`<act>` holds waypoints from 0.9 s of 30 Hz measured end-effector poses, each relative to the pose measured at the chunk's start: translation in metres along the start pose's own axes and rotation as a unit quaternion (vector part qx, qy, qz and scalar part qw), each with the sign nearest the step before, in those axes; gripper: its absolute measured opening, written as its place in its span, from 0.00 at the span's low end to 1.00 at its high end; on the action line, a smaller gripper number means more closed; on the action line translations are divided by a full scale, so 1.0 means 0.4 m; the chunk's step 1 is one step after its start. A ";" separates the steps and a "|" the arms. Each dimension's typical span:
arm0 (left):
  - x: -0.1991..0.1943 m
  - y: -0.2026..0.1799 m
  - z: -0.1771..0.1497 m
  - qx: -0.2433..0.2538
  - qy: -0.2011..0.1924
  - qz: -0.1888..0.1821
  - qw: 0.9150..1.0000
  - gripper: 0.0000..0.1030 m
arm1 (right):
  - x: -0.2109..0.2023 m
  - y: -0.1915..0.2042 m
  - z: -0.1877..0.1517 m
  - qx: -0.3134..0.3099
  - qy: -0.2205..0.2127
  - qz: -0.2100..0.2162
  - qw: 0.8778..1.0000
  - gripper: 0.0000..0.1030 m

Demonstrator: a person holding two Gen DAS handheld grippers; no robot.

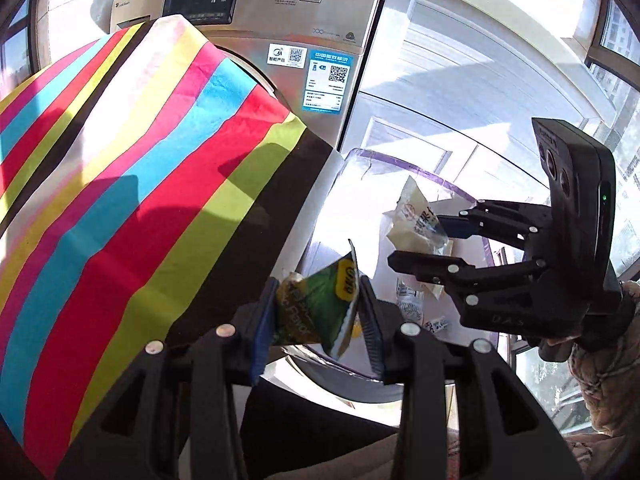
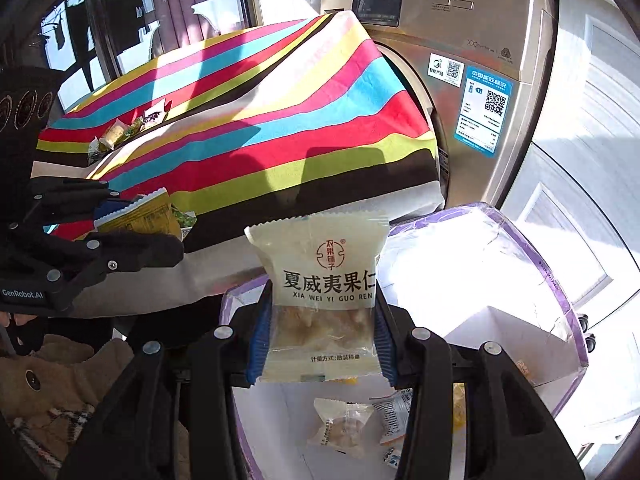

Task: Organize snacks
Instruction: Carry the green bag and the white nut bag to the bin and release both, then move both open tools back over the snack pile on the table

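Both grippers clamp snacks: left gripper (image 1: 318,320) a green packet (image 1: 316,312), right gripper (image 2: 322,332) a white packet (image 2: 320,292). Striped tablecloth (image 2: 248,120) fills upper left, washing machine (image 2: 460,40) behind. White box (image 2: 520,320) at lower right holds 2 wrapped snacks (image 2: 344,424).

Two grippers each held one snack packet: one green packet (image 1: 316,312) and one white packet (image 2: 324,300). Inside the white box (image 2: 560,292), about three more packets (image 2: 344,424) lay. Beside the box, on the striped cloth (image 2: 248,120), a few small snacks (image 2: 128,128) lay, too small to count.
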State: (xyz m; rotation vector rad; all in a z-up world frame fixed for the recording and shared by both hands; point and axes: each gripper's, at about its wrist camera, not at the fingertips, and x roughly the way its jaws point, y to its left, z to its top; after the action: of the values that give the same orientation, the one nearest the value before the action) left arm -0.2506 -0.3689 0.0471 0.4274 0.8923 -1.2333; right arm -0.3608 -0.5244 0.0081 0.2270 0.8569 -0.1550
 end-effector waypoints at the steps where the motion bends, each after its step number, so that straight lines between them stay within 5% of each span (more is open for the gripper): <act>1: 0.013 -0.013 0.004 0.006 0.003 -0.008 1.000 0.38 | -0.003 -0.016 -0.009 0.006 0.003 -0.007 1.000 0.43; 13: 0.075 -0.122 0.019 0.050 0.001 -0.070 0.996 0.42 | -0.043 -0.158 -0.070 0.063 0.021 -0.079 0.995 0.45; 15: 0.065 -0.123 0.014 0.043 -0.011 -0.103 0.994 0.69 | -0.041 -0.160 -0.064 0.070 0.021 -0.090 0.993 0.53; 16: 0.055 -0.122 0.012 0.039 -0.023 -0.106 0.993 0.90 | -0.041 -0.159 -0.061 0.072 0.021 -0.095 0.993 0.67; 17: 0.041 -0.115 0.010 0.035 -0.036 -0.101 0.994 0.97 | -0.042 -0.158 -0.054 0.076 0.018 -0.104 0.992 0.77; 20: -0.004 -0.053 0.004 0.016 -0.060 -0.069 0.996 0.97 | -0.050 -0.140 -0.028 0.088 -0.009 -0.118 0.989 0.81; 23: -0.059 0.093 -0.024 -0.060 -0.079 -0.022 0.995 0.97 | -0.058 -0.105 0.008 0.120 -0.050 -0.100 0.986 0.86; 27: -0.156 0.326 -0.098 -0.191 -0.092 0.087 0.974 0.98 | 0.034 -0.034 0.052 0.180 0.012 -0.001 0.984 0.86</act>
State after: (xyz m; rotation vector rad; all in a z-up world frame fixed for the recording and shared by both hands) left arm -0.1467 -0.2611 0.0493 0.0789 0.8882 -0.8985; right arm -0.3400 -0.5436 0.0091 0.5679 0.8484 -0.3102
